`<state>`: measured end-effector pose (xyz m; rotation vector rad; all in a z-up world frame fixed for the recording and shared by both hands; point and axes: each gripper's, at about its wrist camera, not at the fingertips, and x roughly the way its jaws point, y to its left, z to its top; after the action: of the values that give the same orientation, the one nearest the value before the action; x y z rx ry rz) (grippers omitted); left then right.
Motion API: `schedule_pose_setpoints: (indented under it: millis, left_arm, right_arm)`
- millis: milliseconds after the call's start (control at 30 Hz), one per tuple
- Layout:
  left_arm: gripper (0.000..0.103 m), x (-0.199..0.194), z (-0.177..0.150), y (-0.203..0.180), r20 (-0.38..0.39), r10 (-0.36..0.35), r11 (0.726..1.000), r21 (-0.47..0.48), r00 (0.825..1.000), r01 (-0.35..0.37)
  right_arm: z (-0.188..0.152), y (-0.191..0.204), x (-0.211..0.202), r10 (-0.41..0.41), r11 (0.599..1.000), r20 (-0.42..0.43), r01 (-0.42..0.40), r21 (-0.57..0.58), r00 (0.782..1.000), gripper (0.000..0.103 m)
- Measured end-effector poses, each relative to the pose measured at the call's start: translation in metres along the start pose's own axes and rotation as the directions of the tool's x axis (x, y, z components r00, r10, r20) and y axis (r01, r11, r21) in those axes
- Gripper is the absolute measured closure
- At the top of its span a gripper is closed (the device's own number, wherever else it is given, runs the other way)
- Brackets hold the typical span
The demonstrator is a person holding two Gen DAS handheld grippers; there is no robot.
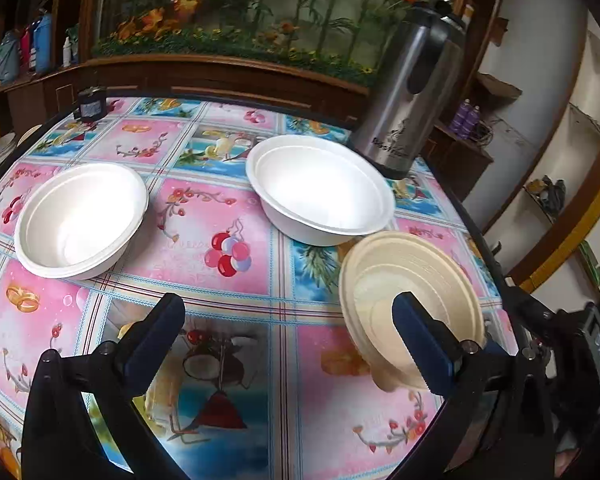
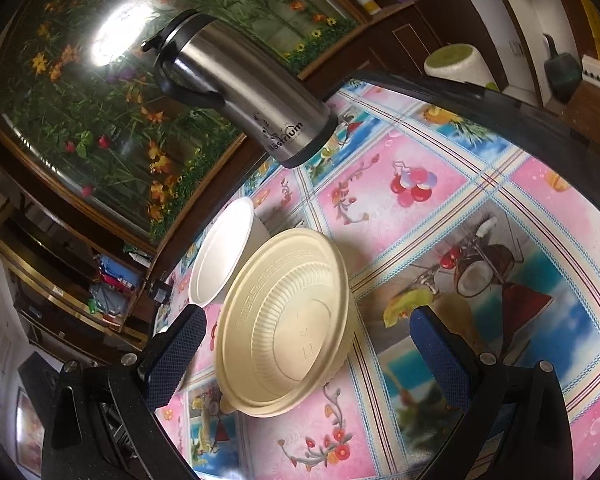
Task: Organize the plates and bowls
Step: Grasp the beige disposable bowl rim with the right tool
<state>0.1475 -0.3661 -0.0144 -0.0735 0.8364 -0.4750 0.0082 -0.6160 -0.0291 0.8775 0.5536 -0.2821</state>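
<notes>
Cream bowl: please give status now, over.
Both tools open, empty. Cream bowl on table between right tool fingers, ungripped. Two white bowls apart. Thermos behind.

In the left wrist view, the left gripper [image 1: 288,324] fills the bottom of the frame with its two blue-padded fingers spread wide and nothing between them. Beneath lies a table [image 1: 204,216] under a pink and blue patterned cloth. A white bowl [image 1: 80,220] stands at middle left, and a second white bowl [image 1: 320,190] stands right of centre. Just below that one, at the right, a cream ribbed bowl [image 1: 408,280] sits tilted, partly behind the right-hand blue finger [image 1: 424,344]. A steel thermos jug [image 1: 412,96] with black handle rises at upper right, close behind the second white bowl. A small dark jar [image 1: 92,104] stands at the table's far edge, upper left.
</notes>
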Motion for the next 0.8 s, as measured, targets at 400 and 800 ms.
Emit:
schedule_pose_setpoints:
  millis: [400, 800]
  left_arm:
    - [0.000, 0.035, 0.001, -0.038, -0.089, 0.046, 0.998, 0.050, 0.995, -0.042]
    - [0.000, 0.043, 0.000, -0.036, -0.146, -0.018, 0.997, 0.068, 0.989, 0.028]
  right_arm:
    - [0.007, -0.022, -0.004, 0.094, 0.984, -0.004, -0.093, 0.152, 0.996, 0.001]
    - [0.001, -0.012, 0.006, 0.048, 0.995, -0.009, -0.047, 0.090, 0.999, 0.008]
